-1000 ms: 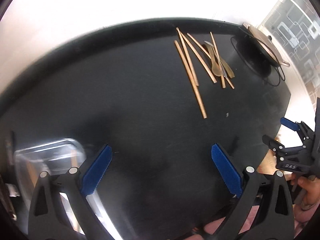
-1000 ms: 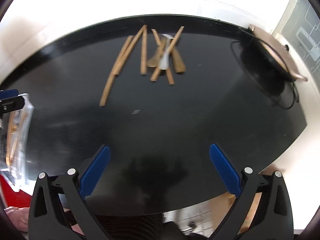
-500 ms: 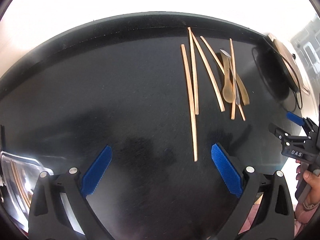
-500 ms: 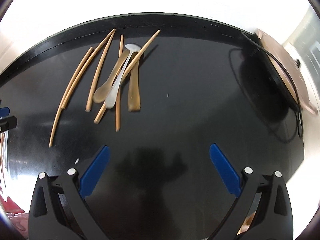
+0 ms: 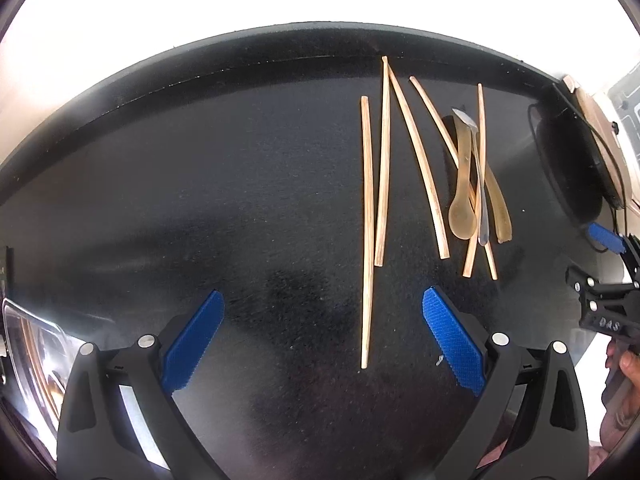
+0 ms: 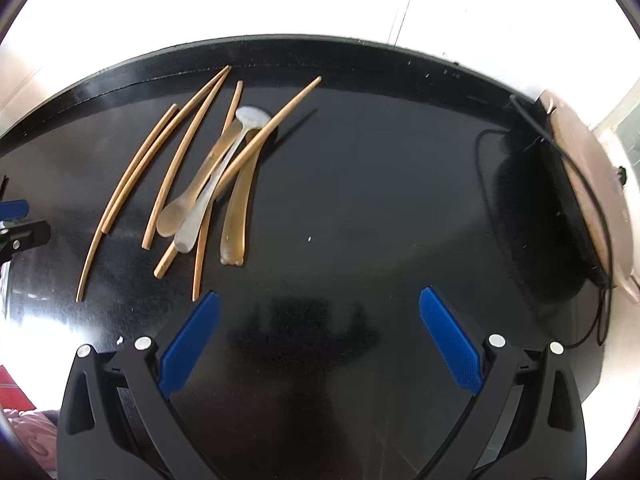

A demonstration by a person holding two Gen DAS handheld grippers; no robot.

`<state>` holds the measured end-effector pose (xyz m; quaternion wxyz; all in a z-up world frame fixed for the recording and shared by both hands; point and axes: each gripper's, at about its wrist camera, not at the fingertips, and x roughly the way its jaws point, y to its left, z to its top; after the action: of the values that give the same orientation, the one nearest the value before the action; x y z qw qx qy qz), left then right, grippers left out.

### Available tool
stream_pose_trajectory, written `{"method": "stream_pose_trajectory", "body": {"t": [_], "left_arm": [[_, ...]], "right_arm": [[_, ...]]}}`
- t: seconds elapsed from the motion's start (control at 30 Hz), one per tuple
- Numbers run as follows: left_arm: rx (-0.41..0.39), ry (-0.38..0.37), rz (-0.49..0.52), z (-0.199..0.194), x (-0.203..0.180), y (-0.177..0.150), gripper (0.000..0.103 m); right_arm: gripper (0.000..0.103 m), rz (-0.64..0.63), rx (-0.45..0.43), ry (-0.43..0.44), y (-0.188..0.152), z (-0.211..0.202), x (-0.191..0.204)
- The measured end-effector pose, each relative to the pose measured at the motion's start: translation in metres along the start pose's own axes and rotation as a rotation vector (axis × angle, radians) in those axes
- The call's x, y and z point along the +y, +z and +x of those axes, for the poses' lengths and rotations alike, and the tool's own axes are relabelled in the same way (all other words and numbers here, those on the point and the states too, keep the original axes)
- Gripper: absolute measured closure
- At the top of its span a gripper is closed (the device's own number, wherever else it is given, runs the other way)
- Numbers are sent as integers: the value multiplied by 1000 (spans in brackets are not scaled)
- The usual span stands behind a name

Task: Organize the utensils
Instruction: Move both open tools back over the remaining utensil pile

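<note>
Several wooden chopsticks (image 5: 367, 232) (image 6: 128, 188) lie fanned out on a black table (image 5: 200, 180) (image 6: 380, 184). Among them rest a brown spoon (image 5: 463, 216) (image 6: 176, 216), a silver spoon (image 5: 480, 184) (image 6: 208, 200) and a brown flat utensil (image 5: 498, 208) (image 6: 236, 220). My left gripper (image 5: 322, 338) is open just in front of the nearest chopstick's tip, holding nothing. My right gripper (image 6: 316, 334) is open and empty, with the utensil pile ahead to its left. The right gripper (image 5: 608, 272) also shows at the right edge of the left wrist view.
A clear plastic container (image 5: 28, 356) sits at the lower left of the left wrist view. A round black and tan object (image 6: 576, 200) with a black cable (image 6: 600, 320) lies at the table's right end. A hand (image 5: 624, 376) holds the right tool.
Both grippers have moved forward toward the utensils, which now look larger and nearer. The plastic container has slid toward the left edge of the left wrist view.
</note>
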<state>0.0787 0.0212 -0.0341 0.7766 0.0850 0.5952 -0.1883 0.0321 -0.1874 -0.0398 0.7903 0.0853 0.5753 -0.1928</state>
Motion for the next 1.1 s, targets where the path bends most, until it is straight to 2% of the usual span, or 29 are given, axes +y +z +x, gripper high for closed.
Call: {"method": "stream_pose_trajectory", "body": {"t": [0.33, 0.53, 0.63, 1.1], "left_arm": [[4, 27, -32, 10, 0, 4, 6], [2, 62, -46, 16, 6, 6, 6], [-7, 89, -28, 18, 6, 7, 6], [40, 89, 13, 50, 2, 24, 6]], "right_arm": [[7, -54, 10, 63, 6, 8, 9], [7, -41, 20, 65, 16, 17, 7], [7, -41, 34, 77, 19, 23, 8], [7, -72, 88, 83, 31, 51, 26]]}}
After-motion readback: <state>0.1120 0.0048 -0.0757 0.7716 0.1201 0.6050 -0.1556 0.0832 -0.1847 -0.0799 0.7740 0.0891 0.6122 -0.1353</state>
